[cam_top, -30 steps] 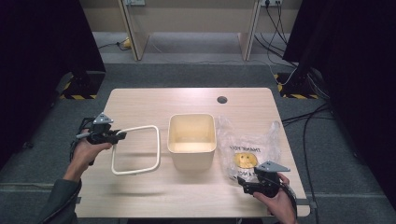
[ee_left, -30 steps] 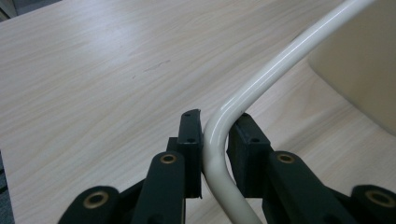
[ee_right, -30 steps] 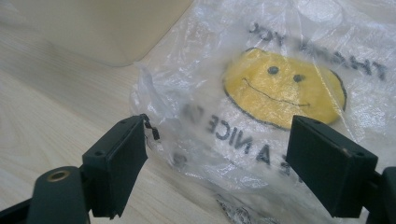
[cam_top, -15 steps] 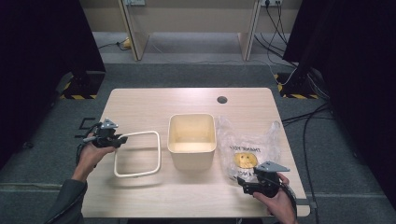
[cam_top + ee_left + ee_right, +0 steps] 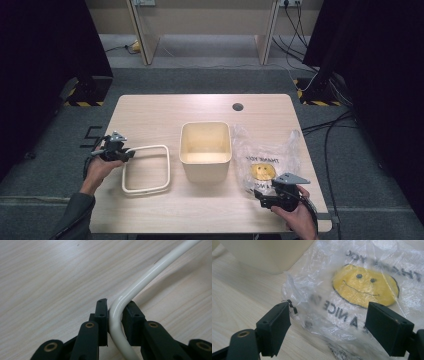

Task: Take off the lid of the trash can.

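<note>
**Rim frame pinched at its corner; bag awaiting pickup**

The white rim frame (image 5: 140, 282) sits between the pads of the left gripper (image 5: 115, 315), clamped at a rounded corner; a corner grip probably resists swivel; the rest of the frame runs away ahead of the jaws and lies on the table (image 5: 150, 112), just beside the cream bin (image 5: 205, 150). The clear plastic bag (image 5: 362, 290) lies flat directly ahead of the right gripper (image 5: 327, 322), whose jaws stand spread and unloaded, likely poised to take the near edge; the bin stands beyond the bag.
</note>
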{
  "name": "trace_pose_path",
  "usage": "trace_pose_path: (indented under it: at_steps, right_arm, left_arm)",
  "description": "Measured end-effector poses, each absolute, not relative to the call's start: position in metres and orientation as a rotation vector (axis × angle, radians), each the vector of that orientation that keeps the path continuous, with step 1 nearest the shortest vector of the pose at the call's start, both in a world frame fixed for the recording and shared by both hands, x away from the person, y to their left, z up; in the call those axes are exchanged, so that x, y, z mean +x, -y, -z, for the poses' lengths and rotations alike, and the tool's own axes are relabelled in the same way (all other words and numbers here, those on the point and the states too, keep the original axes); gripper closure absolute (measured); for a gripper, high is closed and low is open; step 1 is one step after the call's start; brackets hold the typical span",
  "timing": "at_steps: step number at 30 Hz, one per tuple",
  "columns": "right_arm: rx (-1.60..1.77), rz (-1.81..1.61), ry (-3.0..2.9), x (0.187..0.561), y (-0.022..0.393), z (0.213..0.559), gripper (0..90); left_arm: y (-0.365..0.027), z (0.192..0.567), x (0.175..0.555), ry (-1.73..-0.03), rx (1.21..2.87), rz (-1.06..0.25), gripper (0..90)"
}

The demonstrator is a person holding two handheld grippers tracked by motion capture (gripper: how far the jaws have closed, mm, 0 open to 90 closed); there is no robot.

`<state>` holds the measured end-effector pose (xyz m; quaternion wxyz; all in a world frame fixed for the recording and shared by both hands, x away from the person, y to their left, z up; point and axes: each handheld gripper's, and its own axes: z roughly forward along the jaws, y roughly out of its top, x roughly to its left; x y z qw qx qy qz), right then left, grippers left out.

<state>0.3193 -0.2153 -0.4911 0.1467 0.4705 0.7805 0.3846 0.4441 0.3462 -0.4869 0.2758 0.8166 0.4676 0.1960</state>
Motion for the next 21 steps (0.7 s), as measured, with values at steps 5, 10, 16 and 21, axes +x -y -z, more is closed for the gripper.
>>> trace_pose_path:
  at_steps: [5, 10, 16, 21]
  right_arm:
    - [1.351, -1.106, -2.249, 0.319, 0.215, 0.491, 19.9]
    - [1.352, -1.105, -2.248, 0.319, 0.216, 0.491, 20.0]
    - [1.352, -1.106, -2.249, 0.319, 0.215, 0.491, 20.0]
    - [1.351, -1.106, -2.249, 0.319, 0.215, 0.491, 20.0]
  left_arm:
    - [-0.348, 0.490, 0.445, -1.267, 2.203, -0.529, 74.0]
    - [-0.347, 0.496, 0.446, -1.271, 2.208, -0.535, 73.3]
    - [-0.348, 0.497, 0.446, -1.296, 2.197, -0.539, 60.3]
    - [-0.347, 0.491, 0.443, -1.335, 2.154, -0.541, 52.1]
